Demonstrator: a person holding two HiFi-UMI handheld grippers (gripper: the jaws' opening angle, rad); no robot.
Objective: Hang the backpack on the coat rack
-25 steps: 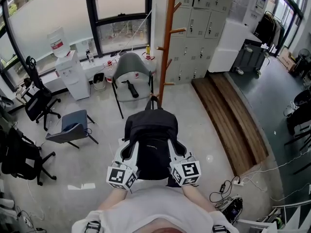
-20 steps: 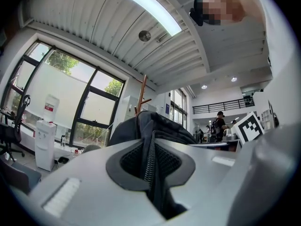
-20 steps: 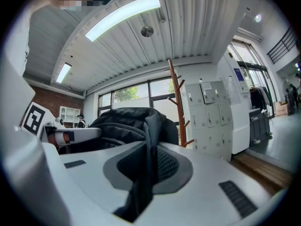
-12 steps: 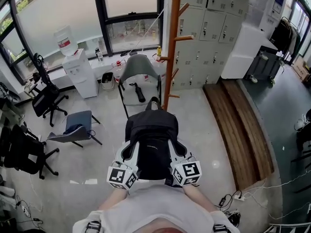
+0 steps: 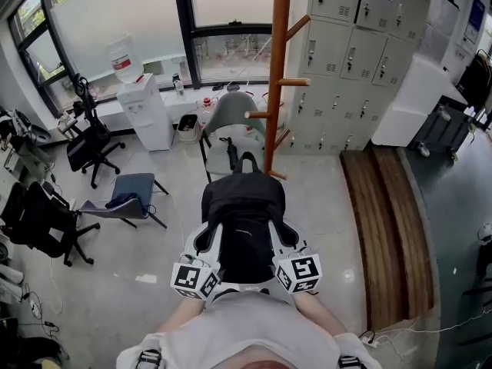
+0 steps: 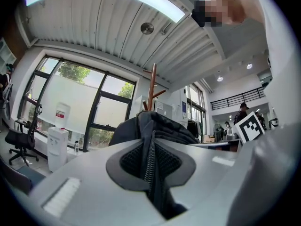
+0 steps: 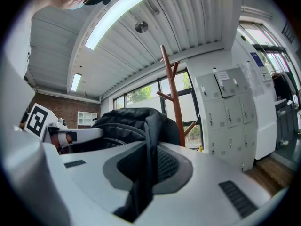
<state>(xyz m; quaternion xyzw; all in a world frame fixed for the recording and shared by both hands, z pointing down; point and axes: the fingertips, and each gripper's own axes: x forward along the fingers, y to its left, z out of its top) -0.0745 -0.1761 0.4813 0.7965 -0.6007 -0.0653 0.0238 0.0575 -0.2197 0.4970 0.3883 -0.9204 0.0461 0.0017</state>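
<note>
While both pairs of jaws are pressing nearly together, each is pinching black fabric of the backpack (image 5: 242,214). In the left gripper view, the left gripper (image 6: 153,173) is clamping a ridged strap or zipper edge of the backpack (image 6: 150,126) between its grey pads. In the right gripper view, the right gripper (image 7: 146,173) is squeezing a fold of the backpack (image 7: 127,121) in the same way.

In the head view, the left gripper (image 5: 209,237) and the right gripper (image 5: 280,237) are gripping the bag's two sides at the centre of the frame, holding it clear of the floor. The bag's top loop is sitting just below the base of the coat rack (image 5: 277,75), which is rising to the upper edge of the frame; the bag is not hanging on any peg.

Each marker cube (image 5: 194,279) is showing black-and-white square patterns but no words. The water dispenser (image 5: 150,110) at upper left is carrying a bottle with a red label, too small to read. The lockers (image 5: 346,52) at upper right are bearing a paper notice, also illegible.

Both grippers are pointing level, side by side, towards the rack. The person's forearms are reaching up from the bottom edge of the frame.
</note>
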